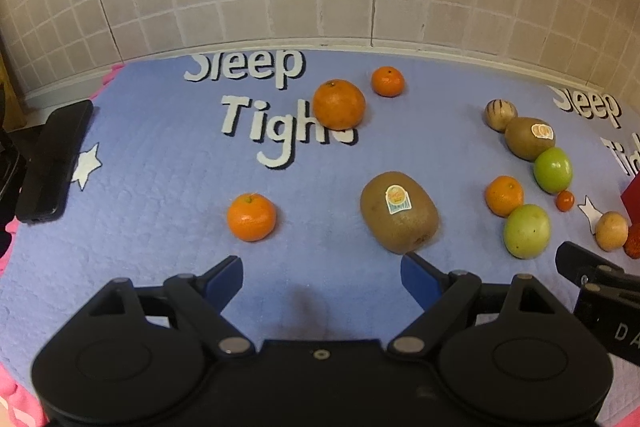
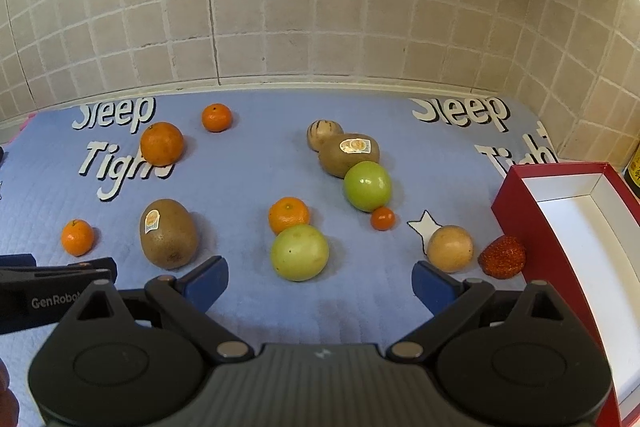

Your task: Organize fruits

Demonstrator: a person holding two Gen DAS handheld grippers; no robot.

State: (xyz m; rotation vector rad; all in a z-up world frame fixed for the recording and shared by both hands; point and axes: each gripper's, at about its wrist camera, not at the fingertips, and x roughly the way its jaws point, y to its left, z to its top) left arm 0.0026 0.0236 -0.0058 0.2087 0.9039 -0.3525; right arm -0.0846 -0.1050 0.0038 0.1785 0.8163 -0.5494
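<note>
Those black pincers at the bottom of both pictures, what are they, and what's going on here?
They are two hand-held claws, each with a camera looking along its fingers. One picture is from the left claw, the other from the right claw. Both are open and hold nothing. On the blue mat lie loose fruits: oranges, kiwis like this one, green apples, a strawberry. At the right stands an empty red box.

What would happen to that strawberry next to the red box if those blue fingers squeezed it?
The strawberry looks soft and bumpy, so a hard pinch would probably bruise it. Its tapered shape suggests it would wobble rather than roll far. It lies close against the red box, so the open right gripper may find one side awkward to reach.
</note>
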